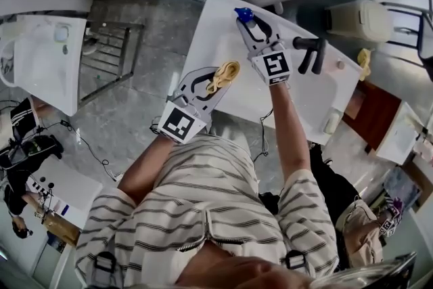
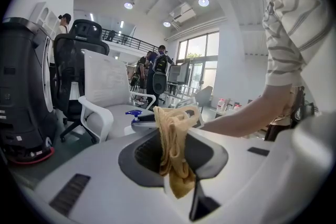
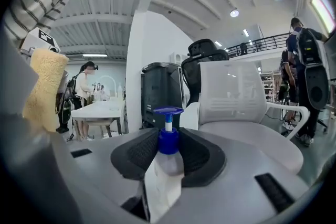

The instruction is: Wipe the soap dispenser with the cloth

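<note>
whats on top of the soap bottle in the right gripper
A blue pump with a flat press-down head tops the soap bottle. The right gripper grips the bottle's upper part; the base is covered, sunk out of sight between the jaws.

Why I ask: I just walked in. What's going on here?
A person holds a tool in each hand over a white table. The left tool grips a yellow cloth; the right tool grips a soap dispenser. Cloth and soap dispenser are apart, so wiping hasn't started.

Soap dispenser [image 3: 166, 162] – bottom hidden between the jaws.
</note>
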